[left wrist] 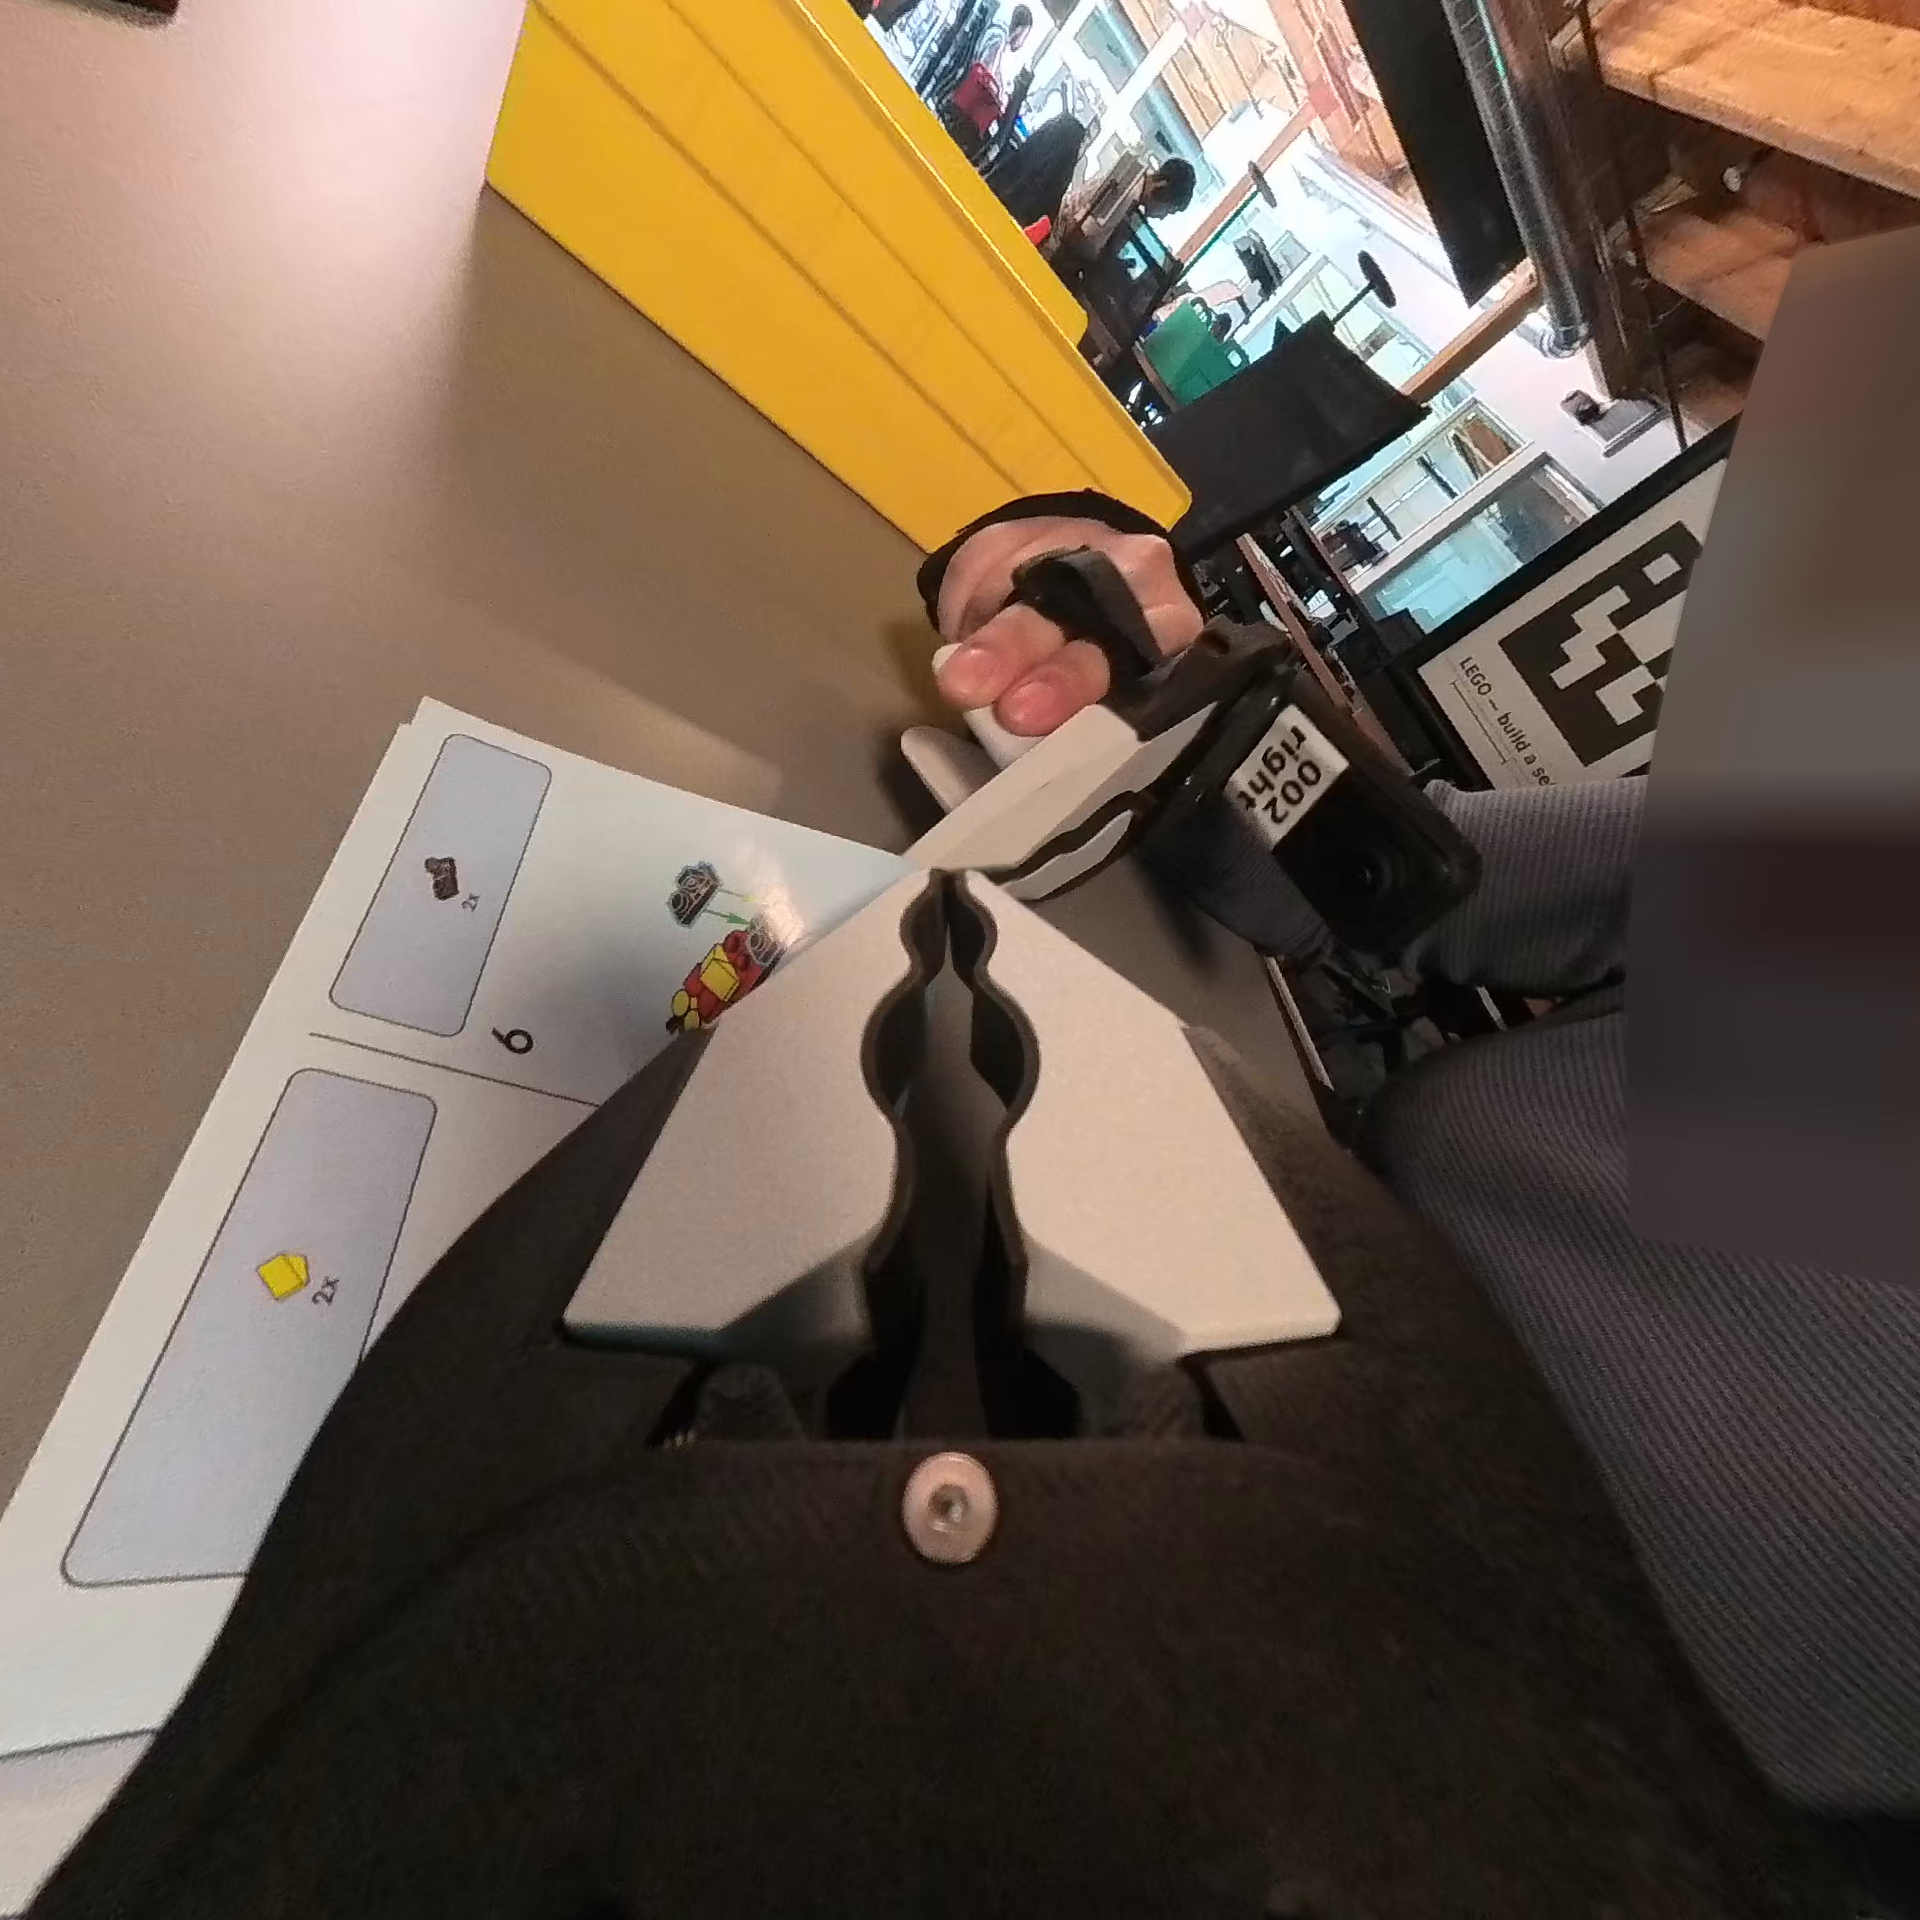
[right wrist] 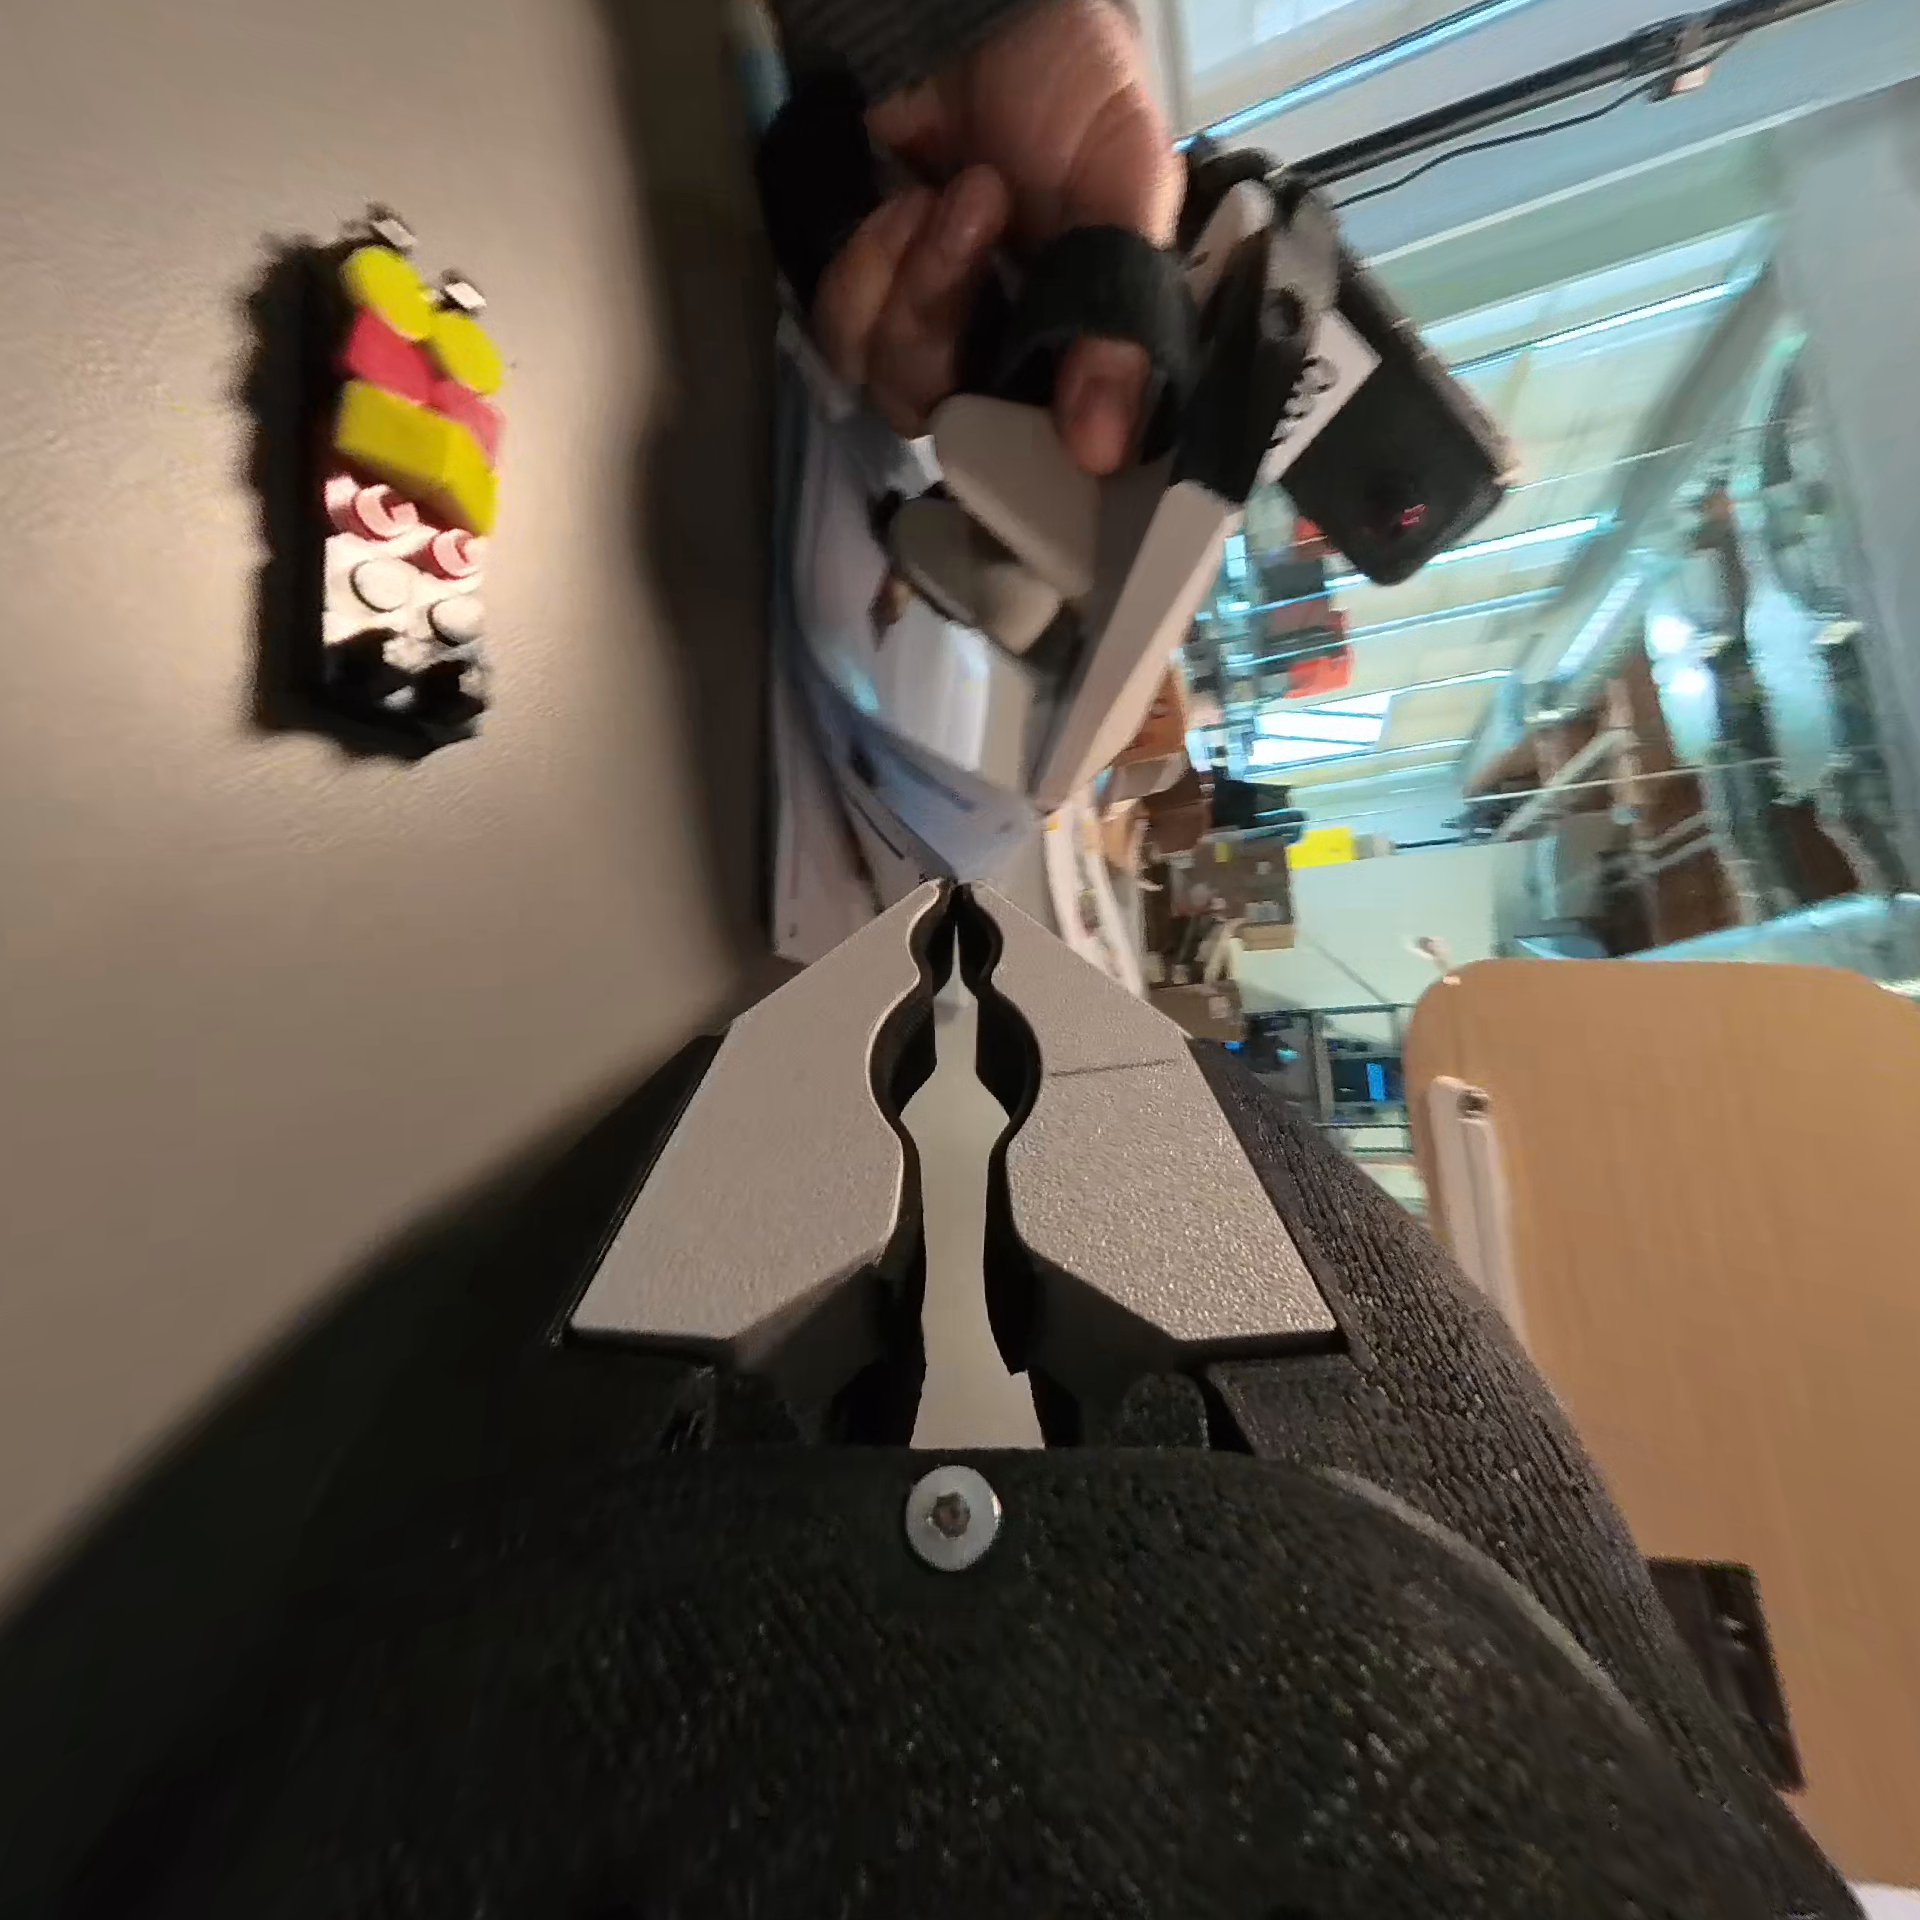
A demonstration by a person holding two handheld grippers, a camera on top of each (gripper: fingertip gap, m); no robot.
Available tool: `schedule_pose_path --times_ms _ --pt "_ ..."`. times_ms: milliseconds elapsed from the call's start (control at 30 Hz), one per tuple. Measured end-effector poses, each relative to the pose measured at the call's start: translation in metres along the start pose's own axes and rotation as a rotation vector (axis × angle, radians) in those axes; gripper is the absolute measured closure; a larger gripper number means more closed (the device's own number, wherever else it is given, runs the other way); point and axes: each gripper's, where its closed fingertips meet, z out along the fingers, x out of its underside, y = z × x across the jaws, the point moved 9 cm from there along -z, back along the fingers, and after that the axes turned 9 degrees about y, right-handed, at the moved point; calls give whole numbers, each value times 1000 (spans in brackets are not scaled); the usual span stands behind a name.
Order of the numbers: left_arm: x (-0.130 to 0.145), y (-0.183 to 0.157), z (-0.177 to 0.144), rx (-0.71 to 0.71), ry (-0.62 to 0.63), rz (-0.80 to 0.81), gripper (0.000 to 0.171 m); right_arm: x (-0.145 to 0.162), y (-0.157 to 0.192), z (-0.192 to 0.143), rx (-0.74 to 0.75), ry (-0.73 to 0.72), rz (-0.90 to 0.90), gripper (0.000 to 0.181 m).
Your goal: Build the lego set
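Observation:
The partly built Lego model [right wrist: 405, 478], with a black base and red, yellow and white bricks, lies on the beige table [right wrist: 208, 935], left of my right gripper. The instruction booklet [left wrist: 468, 1039] lies open beside it. My left gripper [left wrist: 948, 883] is shut at the booklet's far edge, with nothing visible between its fingertips. My right gripper [right wrist: 951, 894] is shut, and its tips meet the lifted, curling corner of a booklet page [right wrist: 935, 800]. The two grippers' tips nearly touch. The right gripper also shows in the left wrist view [left wrist: 935, 857], the left in the right wrist view [right wrist: 1044, 800].
Stacked yellow boxes [left wrist: 831, 260] stand at the table's far side. A white board with a black marker pattern [left wrist: 1590, 644] stands past the table edge. A wooden chair back [right wrist: 1662, 1247] is on the right. A person's hands [left wrist: 1029, 644] hold both gripper handles.

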Motion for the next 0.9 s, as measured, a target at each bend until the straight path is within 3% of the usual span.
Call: schedule_pose_path --times_ms 233,367,567,900 --pt "0 -1 0 12 3 10 171 19 -23 -19 1 -43 257 181" --pt "0 -2 0 30 2 10 171 13 -19 -6 -146 -56 404 181" --pt "1 -1 0 49 11 2 171 3 2 12 -218 50 299 181" --pt "3 -3 4 106 65 -17 171 -10 6 13 -1 28 78 181"
